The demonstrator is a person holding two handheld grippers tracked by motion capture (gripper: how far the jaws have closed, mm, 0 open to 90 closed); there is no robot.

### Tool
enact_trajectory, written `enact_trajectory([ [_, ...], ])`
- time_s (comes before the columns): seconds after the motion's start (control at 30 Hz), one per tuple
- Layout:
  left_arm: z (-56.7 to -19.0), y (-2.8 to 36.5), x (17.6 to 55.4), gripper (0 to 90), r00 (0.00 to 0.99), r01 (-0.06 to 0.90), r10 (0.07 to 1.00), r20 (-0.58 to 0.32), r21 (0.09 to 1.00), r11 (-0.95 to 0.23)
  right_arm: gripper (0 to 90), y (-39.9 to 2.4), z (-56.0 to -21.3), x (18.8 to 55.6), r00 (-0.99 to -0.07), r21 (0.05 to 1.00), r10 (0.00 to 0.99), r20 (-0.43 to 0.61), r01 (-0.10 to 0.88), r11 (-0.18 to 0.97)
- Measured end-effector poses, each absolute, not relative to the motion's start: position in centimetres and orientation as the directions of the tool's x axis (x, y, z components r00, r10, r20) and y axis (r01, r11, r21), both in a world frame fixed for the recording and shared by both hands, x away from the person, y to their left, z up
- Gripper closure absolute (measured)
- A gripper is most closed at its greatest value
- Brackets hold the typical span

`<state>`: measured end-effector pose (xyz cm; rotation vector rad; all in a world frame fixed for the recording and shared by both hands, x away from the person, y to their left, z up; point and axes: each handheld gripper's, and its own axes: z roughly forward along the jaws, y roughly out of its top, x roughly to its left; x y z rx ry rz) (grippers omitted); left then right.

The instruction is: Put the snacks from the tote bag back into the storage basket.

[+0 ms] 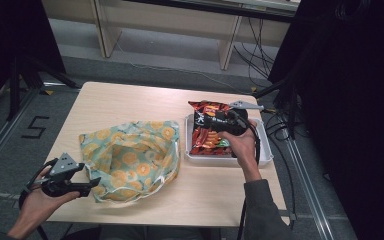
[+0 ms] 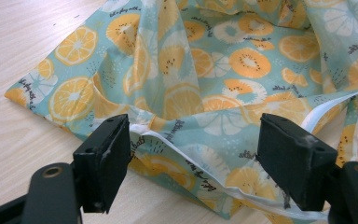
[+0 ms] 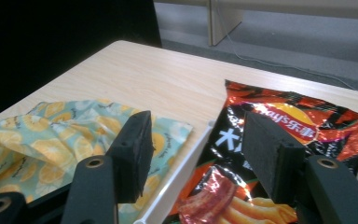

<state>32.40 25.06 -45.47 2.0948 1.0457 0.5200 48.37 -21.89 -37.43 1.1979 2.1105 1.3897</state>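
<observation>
A light wooden table [image 1: 130, 102] is carrying the whole arrangement, standing on a grey floor [image 1: 155, 55] with pale furniture legs [image 1: 227, 42] at the far side. On its left half a cloth bag [image 1: 130, 160], teal and printed with orange slices, is lying crumpled with its mouth gaping toward the right and its white-edged rim [image 2: 186, 154] folding over at the near side. On the right half a shallow white tray [image 1: 265, 150] is sitting just beside the bag, and a red-and-black bag of chips [image 1: 205, 137] is lying flat in it, its top edge reaching past the tray's far rim.

The person's right hand [image 1: 242, 145] is holding the right gripper [image 1: 207, 121] low over the chips; in the right gripper view its two black jaws are standing well apart, one above the tray's edge next to the cloth bag and one above the chips, with nothing clamped between them. Whether the pads are touching the packet cannot be told.

The left hand [image 1: 40, 197] is holding the left gripper [image 1: 96, 184] at the near left corner of the table, pointing at the cloth bag's near edge. In the left gripper view its jaws are standing wide, straddling the folded rim without pinching it; the left-hand pad is lying just against the fabric's corner.
</observation>
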Motion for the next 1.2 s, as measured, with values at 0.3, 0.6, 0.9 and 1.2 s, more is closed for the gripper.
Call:
enact_trajectory([
  [0.3, -45.5, 25.1, 32.4, 23.8, 0.587, 0.516, 0.809, 0.030, 0.756, -0.402, 40.9, -20.8, -38.6, 47.9, -0.605, 0.857, 0.778, 0.165, 0.479, 0.190],
  [0.6, -45.5, 25.2, 32.4, 20.5, 0.571, 0.527, 0.821, 0.016, 0.759, -0.381, 38.0, -20.0, -39.6, 46.7, -0.613, 0.835, 0.767, 0.187, 0.511, 0.205],
  [0.9, -45.5, 25.1, 32.5, 17.0, 0.553, 0.532, 0.833, -0.014, 0.775, -0.341, 35.9, -19.7, -40.3, 45.5, -0.632, 0.832, 0.759, 0.154, 0.497, 0.245],
  [1.2, -45.4, 25.2, 32.5, 17.9, 0.574, 0.525, 0.819, 0.004, 0.766, -0.371, 36.1, -18.6, -40.7, 44.0, -0.665, 0.843, 0.733, 0.141, 0.469, 0.264],
])
